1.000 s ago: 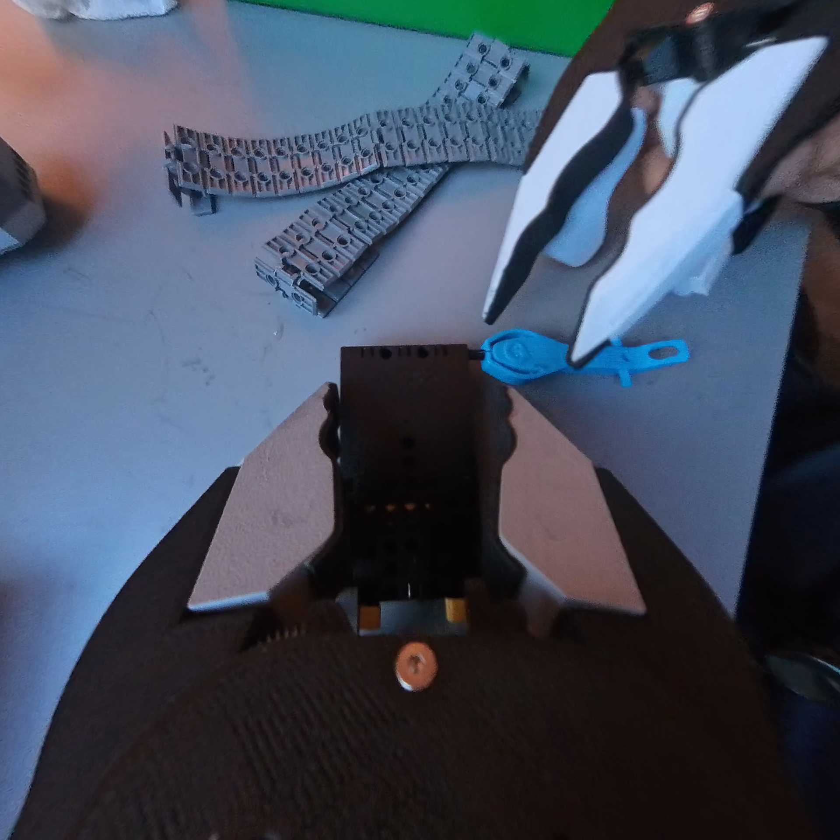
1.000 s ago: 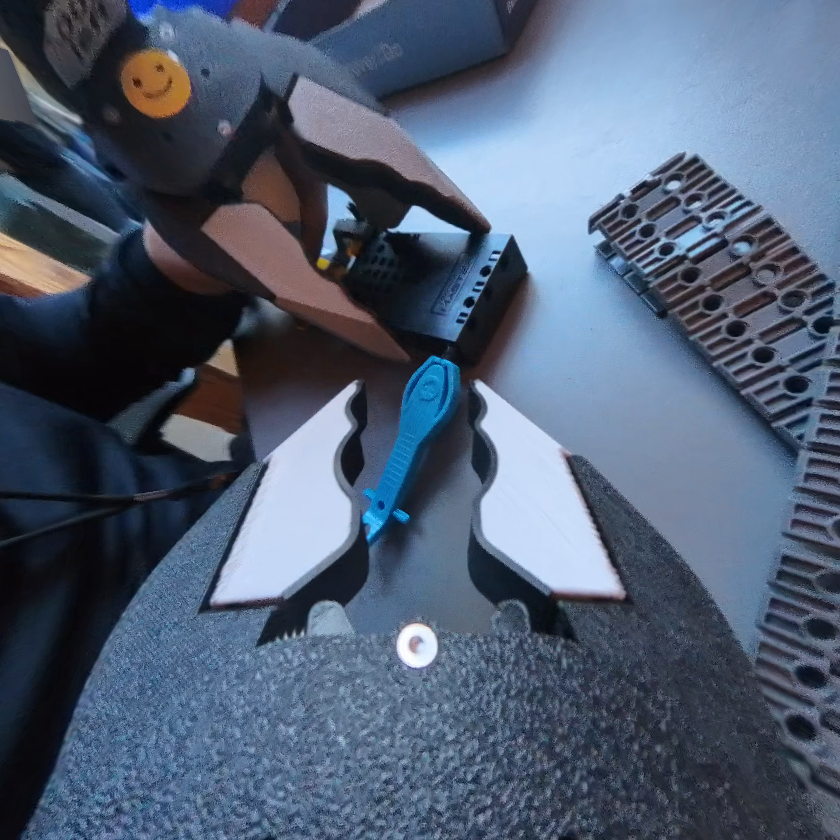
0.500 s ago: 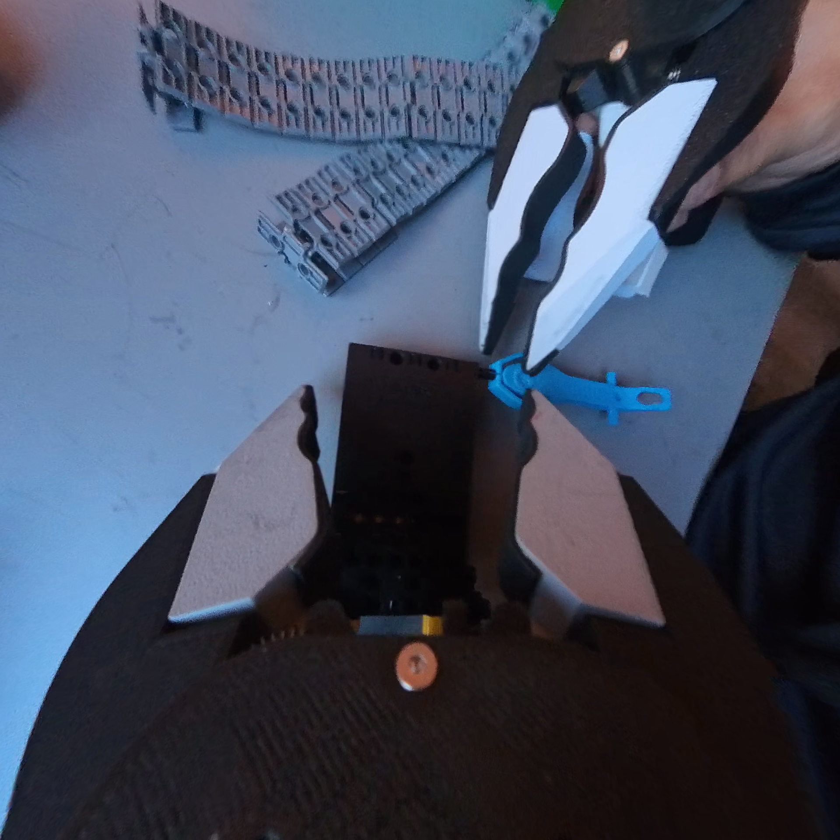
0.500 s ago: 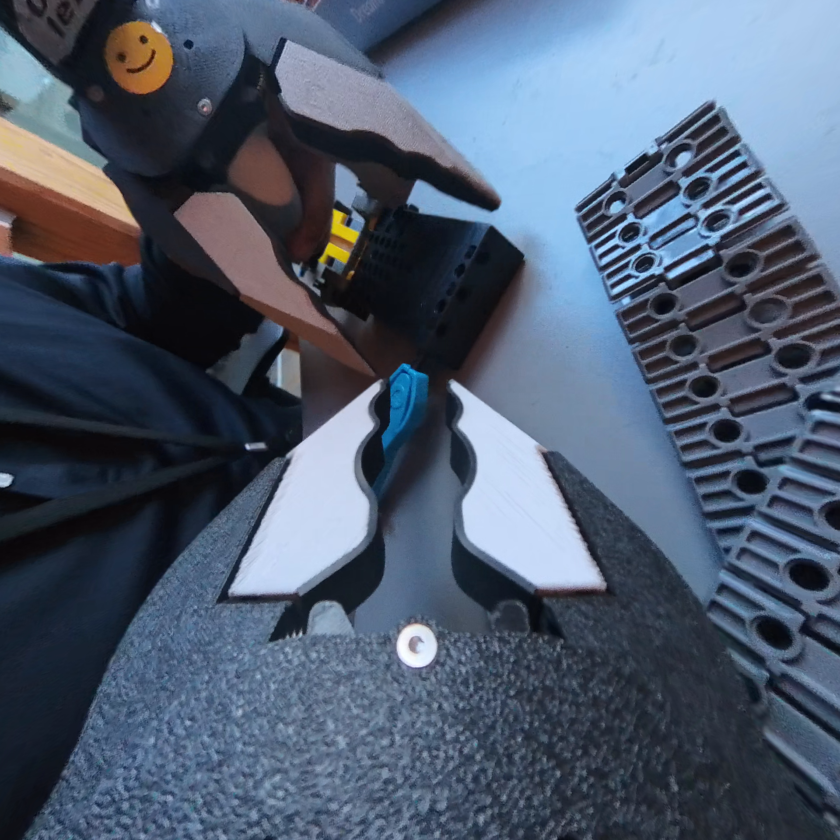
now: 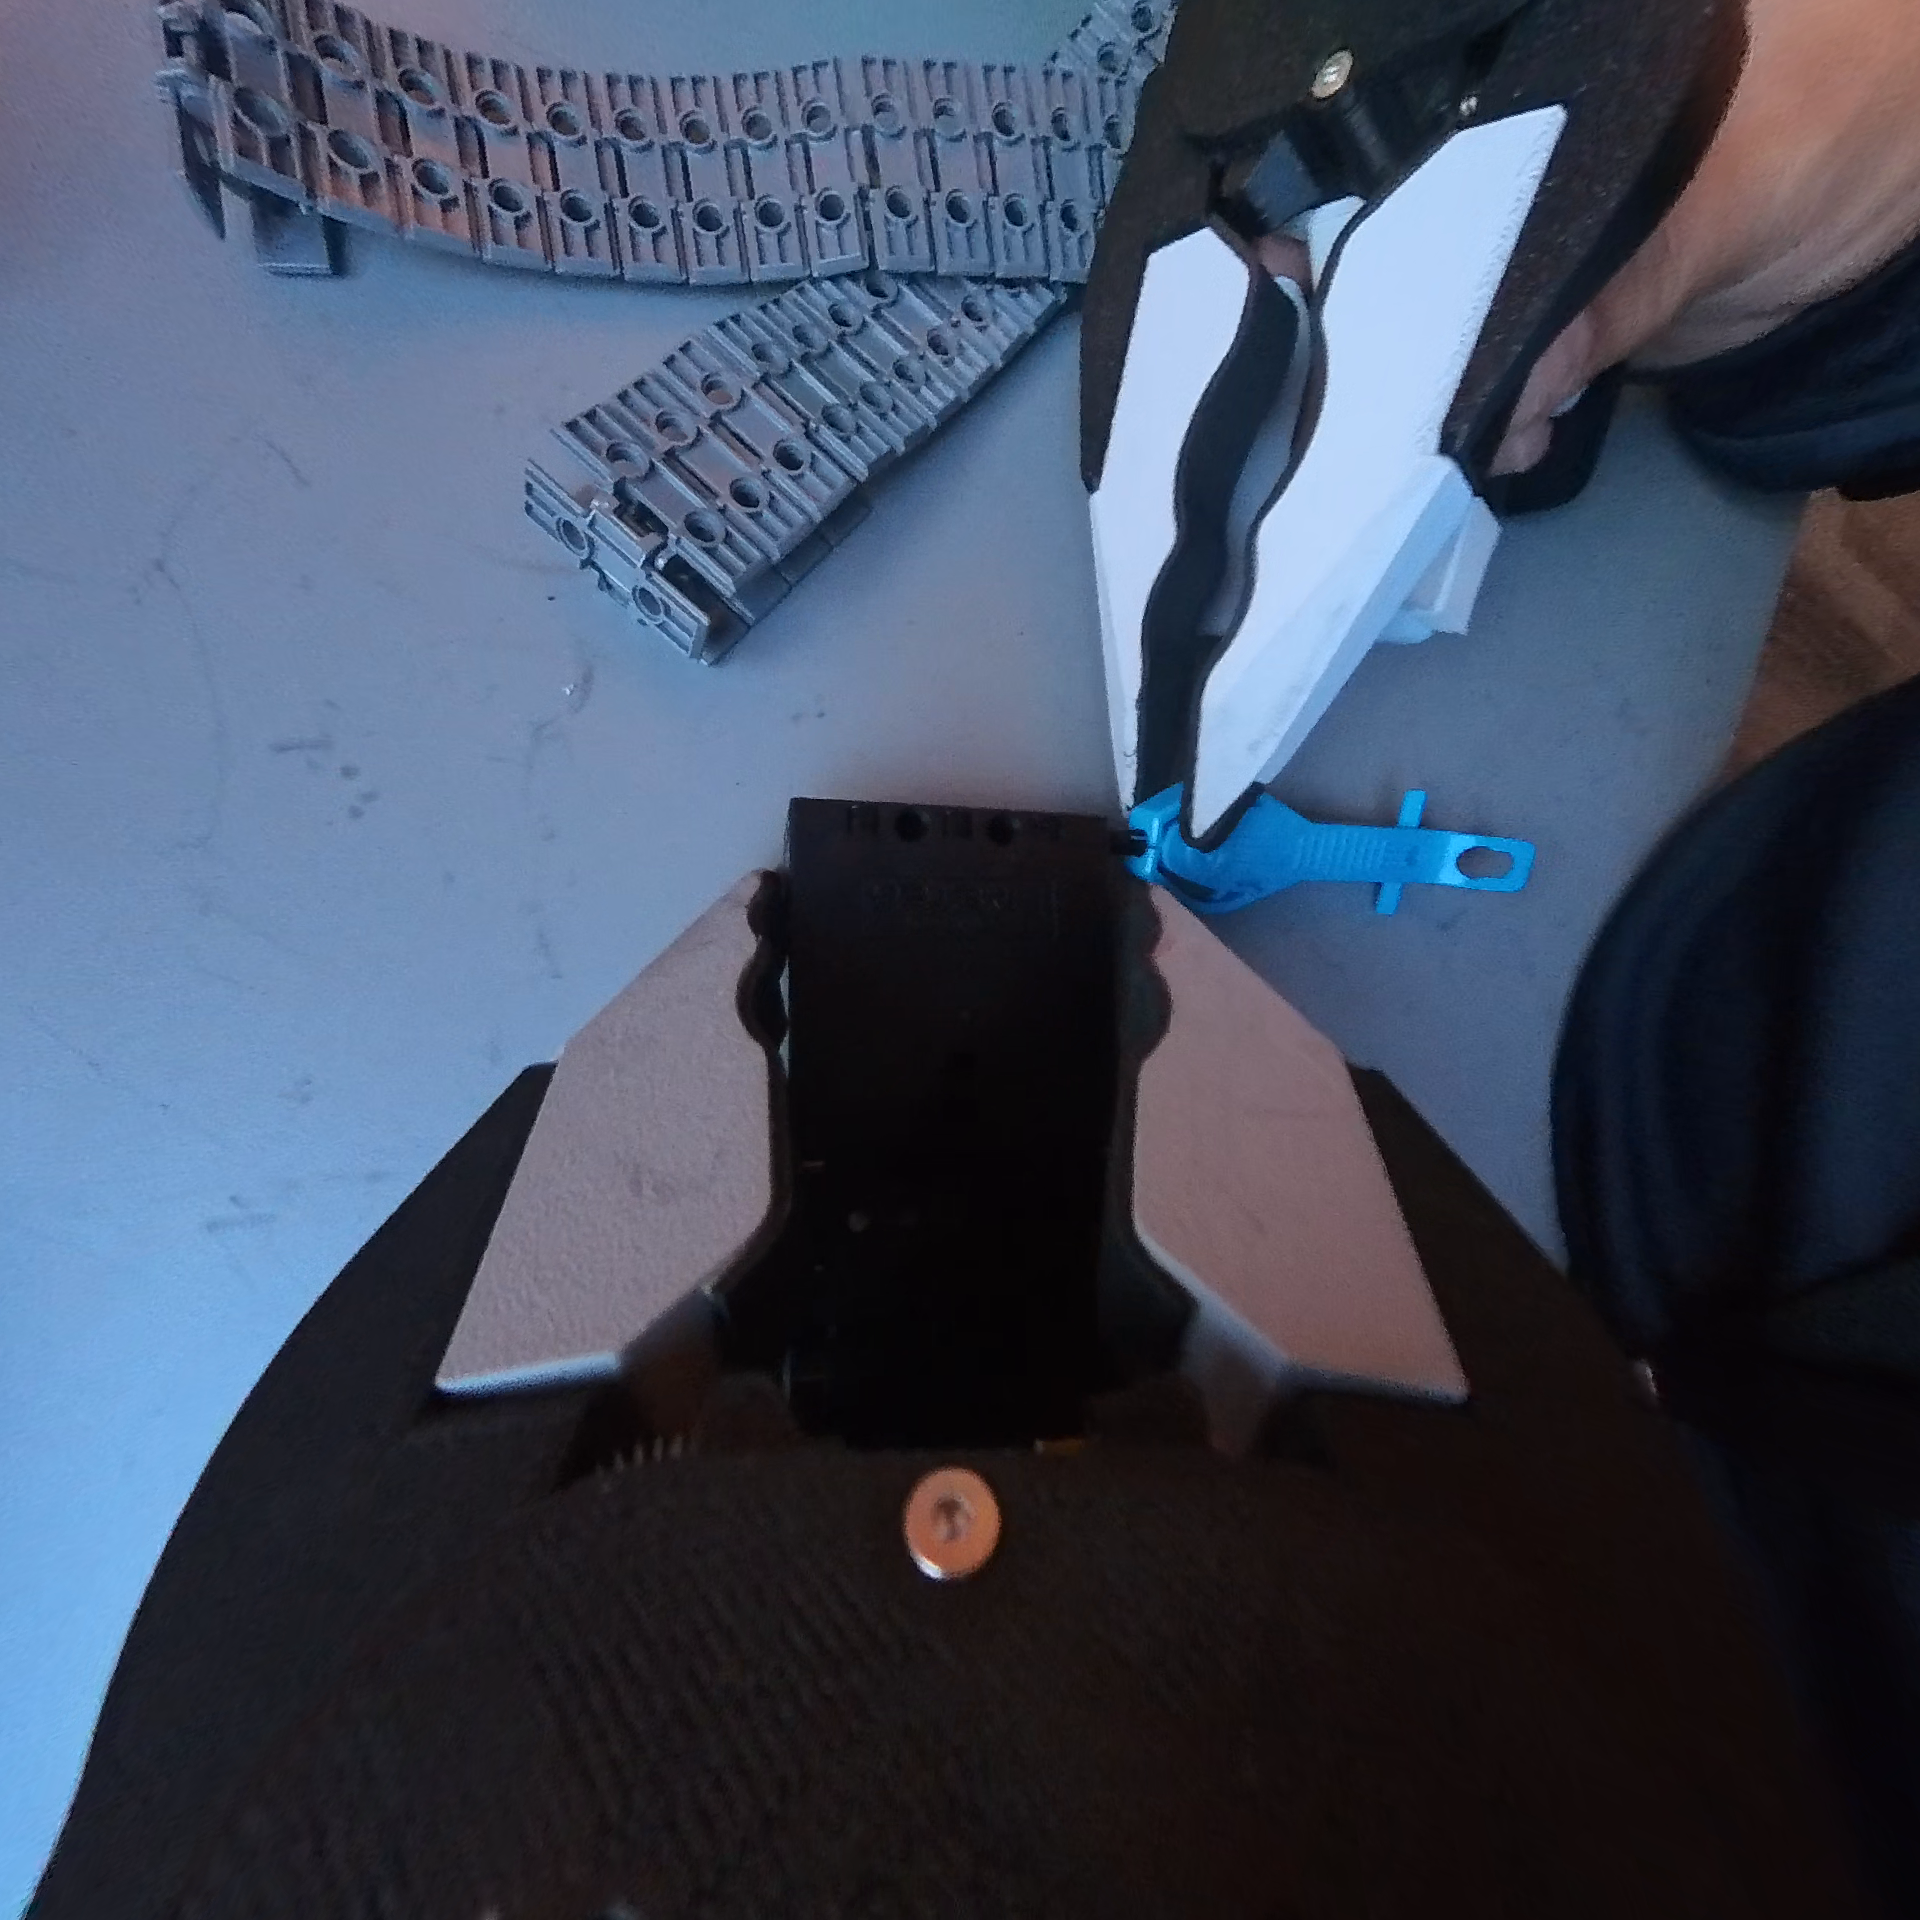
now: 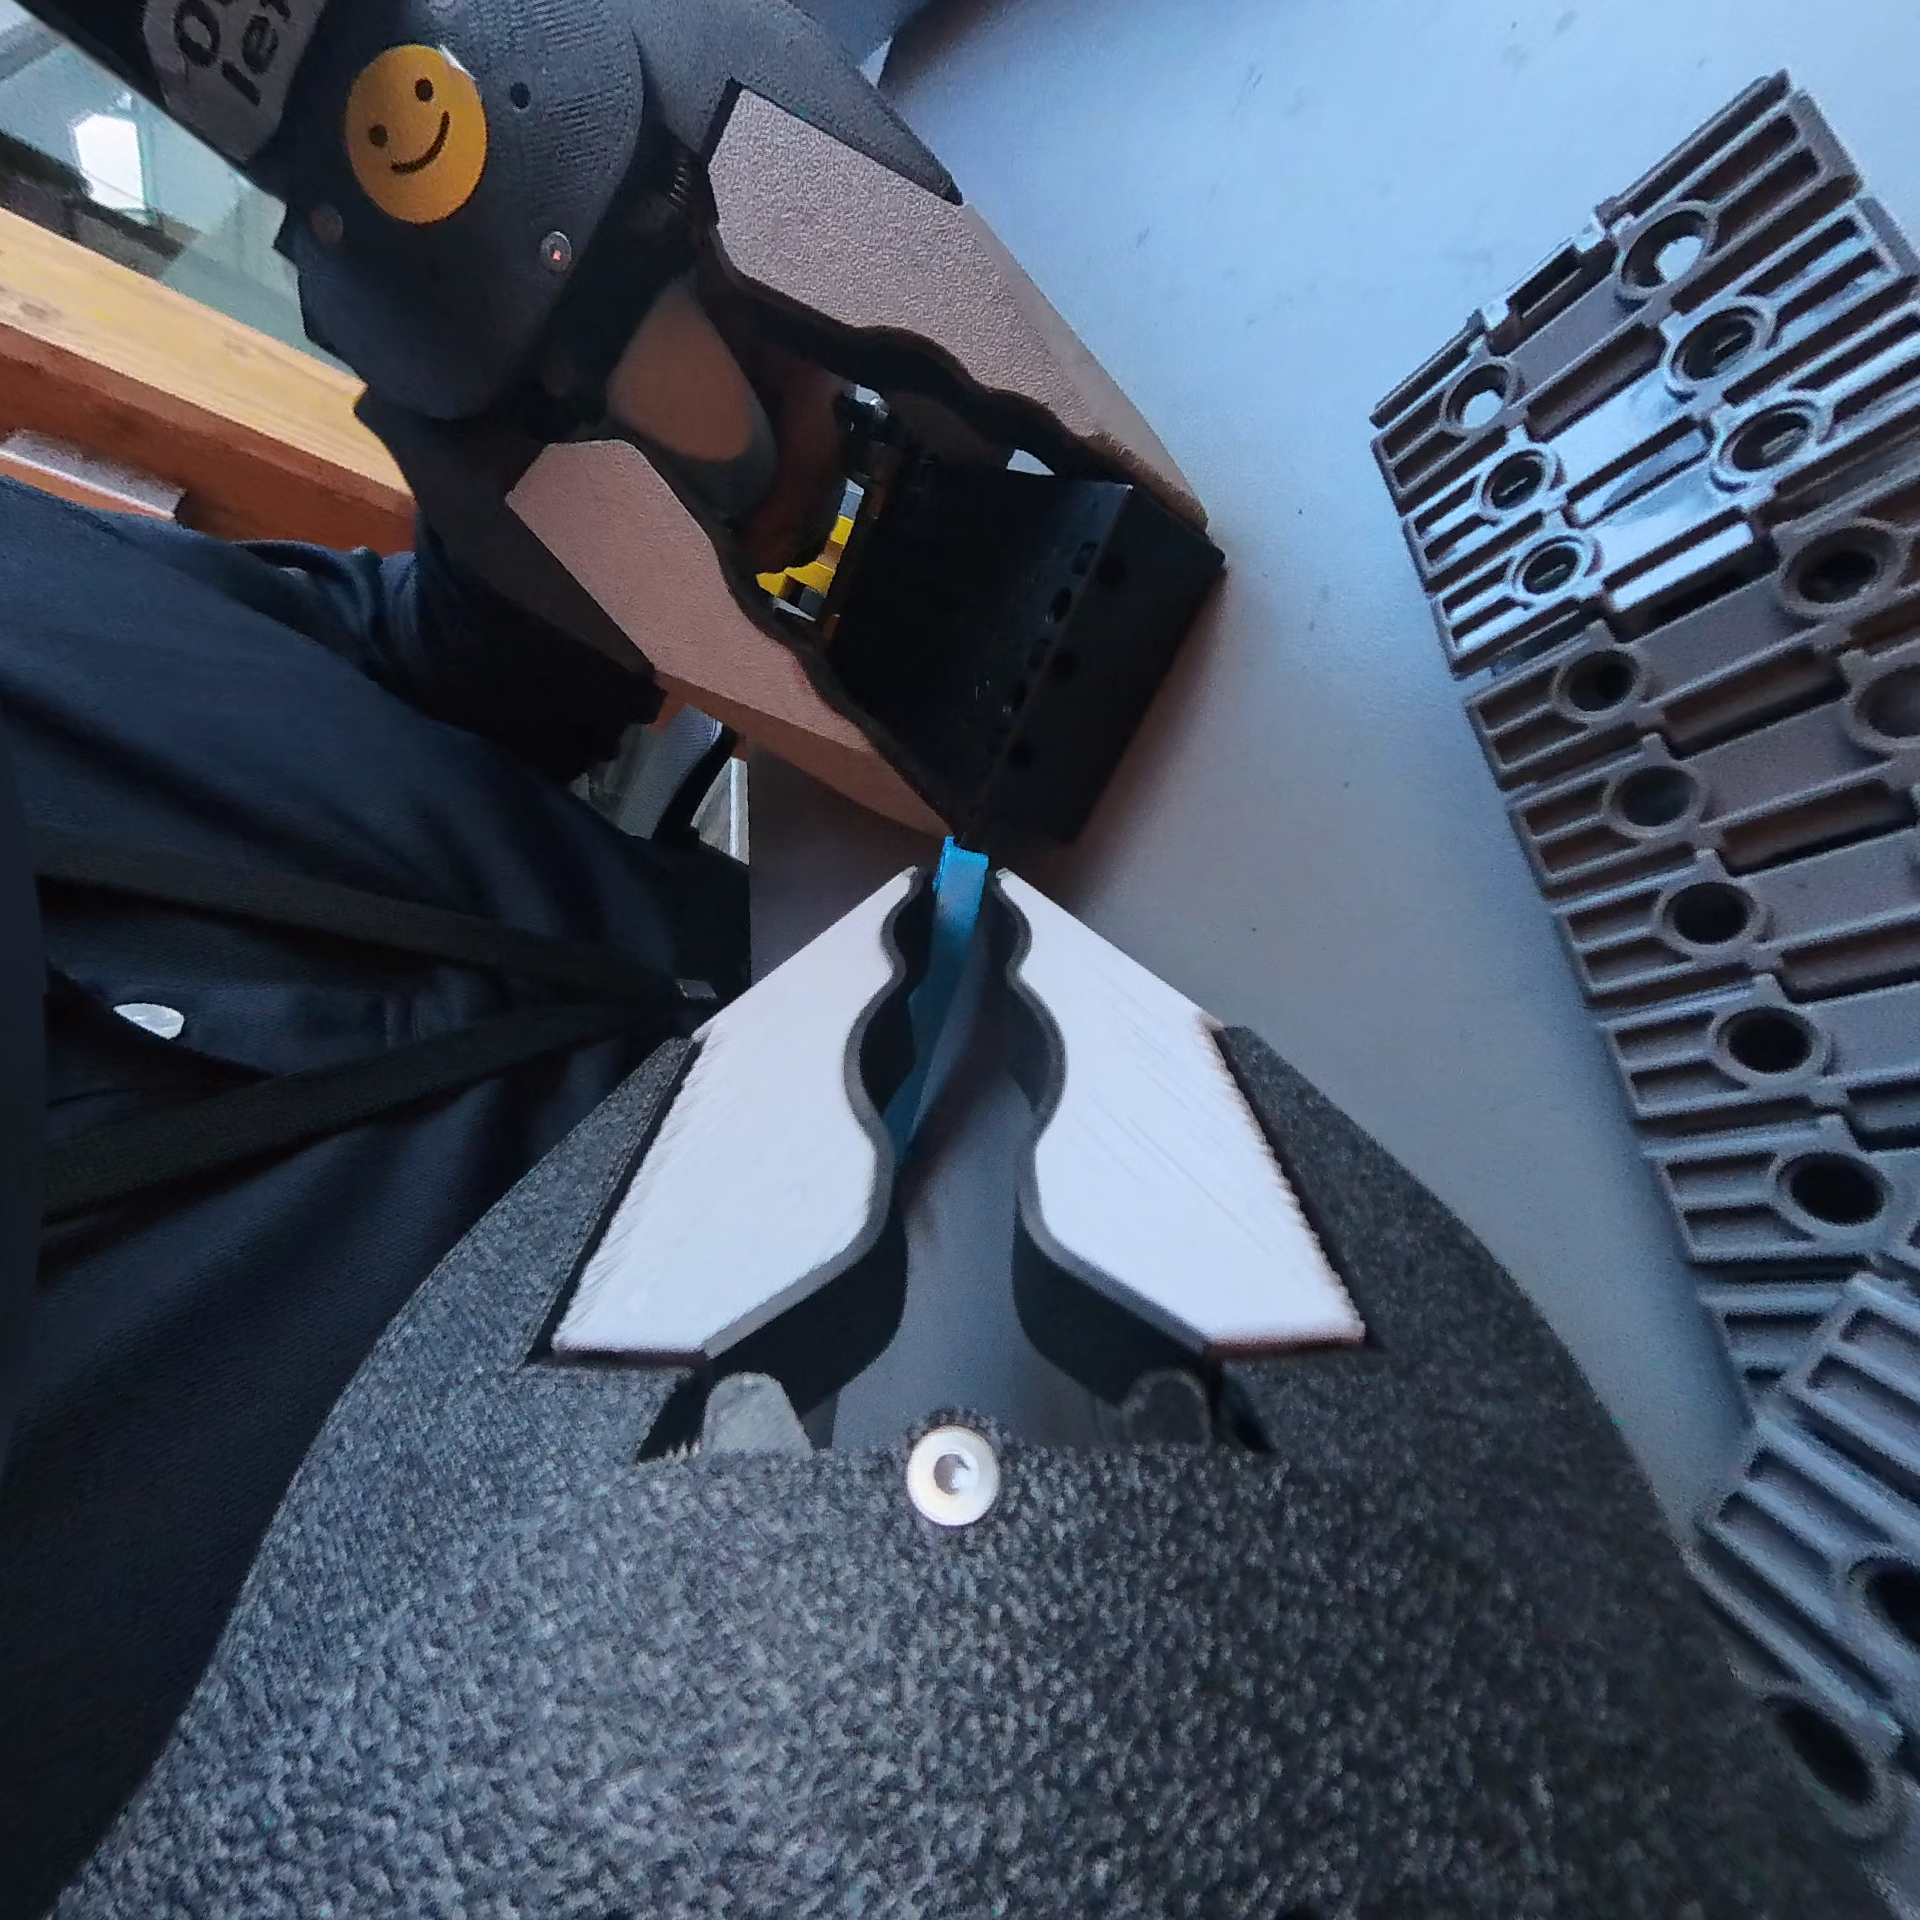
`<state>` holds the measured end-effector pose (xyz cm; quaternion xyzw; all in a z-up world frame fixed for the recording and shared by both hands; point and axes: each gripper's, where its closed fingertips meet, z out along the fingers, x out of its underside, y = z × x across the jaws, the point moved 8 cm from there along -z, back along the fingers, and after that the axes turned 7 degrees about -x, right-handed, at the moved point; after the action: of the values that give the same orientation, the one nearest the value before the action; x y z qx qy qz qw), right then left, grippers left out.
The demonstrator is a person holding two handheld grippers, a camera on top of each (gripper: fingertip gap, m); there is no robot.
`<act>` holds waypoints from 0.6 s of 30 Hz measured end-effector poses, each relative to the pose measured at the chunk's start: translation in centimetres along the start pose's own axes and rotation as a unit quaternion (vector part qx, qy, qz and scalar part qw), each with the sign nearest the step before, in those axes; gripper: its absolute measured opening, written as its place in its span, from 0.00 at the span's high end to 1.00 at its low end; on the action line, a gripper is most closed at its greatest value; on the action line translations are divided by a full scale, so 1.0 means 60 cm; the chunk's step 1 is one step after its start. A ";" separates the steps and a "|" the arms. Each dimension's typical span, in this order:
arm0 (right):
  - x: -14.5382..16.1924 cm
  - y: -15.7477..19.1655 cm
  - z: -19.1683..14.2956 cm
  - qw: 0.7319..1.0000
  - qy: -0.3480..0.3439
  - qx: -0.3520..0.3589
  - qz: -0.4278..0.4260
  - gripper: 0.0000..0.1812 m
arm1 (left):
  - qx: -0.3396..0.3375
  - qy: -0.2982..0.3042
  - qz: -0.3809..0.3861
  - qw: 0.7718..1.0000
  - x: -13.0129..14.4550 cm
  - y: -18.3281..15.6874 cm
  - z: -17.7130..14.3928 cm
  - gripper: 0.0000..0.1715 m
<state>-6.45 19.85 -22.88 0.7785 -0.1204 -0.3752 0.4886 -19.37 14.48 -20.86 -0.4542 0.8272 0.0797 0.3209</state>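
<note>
My left gripper is shut on a black rectangular plastic block that rests on the grey table; the block also shows in the right wrist view, with yellow parts at its near end. My right gripper is shut on the wide end of a small blue plastic lever. In the left wrist view the right gripper pinches the blue lever right at the block's far right corner. The lever's thin tail lies over the table.
Two strips of linked grey plastic blocks with round holes lie on the grey table beyond the grippers; they also show at the right of the right wrist view. The table edge and a person's dark clothing are at right.
My right gripper has closed from open around the blue lever to shut on its wide end. The left gripper has kept hold of the black block.
</note>
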 end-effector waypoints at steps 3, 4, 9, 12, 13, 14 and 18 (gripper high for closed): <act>0.002 0.004 0.002 1.000 -0.006 0.013 -0.014 0.98 | 0.011 0.002 0.004 1.000 0.001 0.003 -0.001 0.63; 0.004 0.006 0.003 1.000 -0.011 0.021 -0.019 0.98 | 0.007 0.003 0.012 1.000 0.001 0.003 -0.001 0.64; 0.014 0.012 0.002 0.997 -0.058 0.048 -0.010 0.98 | -0.006 -0.010 0.027 1.000 0.003 -0.001 0.001 0.64; 0.015 0.013 -0.001 0.995 -0.085 0.053 0.001 0.99 | -0.011 -0.014 0.023 1.000 0.003 -0.001 0.001 0.64; 0.016 0.012 -0.001 0.994 -0.093 0.052 0.008 0.99 | -0.011 -0.014 0.021 1.000 0.003 0.000 0.001 0.64; 0.017 0.012 -0.001 0.993 -0.101 0.053 0.014 0.99 | -0.012 -0.014 0.020 1.000 0.003 0.000 0.001 0.64; 0.020 0.013 -0.001 0.988 -0.136 0.065 0.029 0.99 | -0.017 -0.016 0.014 1.000 0.003 0.001 0.001 0.64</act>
<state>-5.46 18.83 -22.73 0.7464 -0.2320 -0.4548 0.4268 -19.46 14.42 -21.01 -0.4467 0.8268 0.1059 0.3251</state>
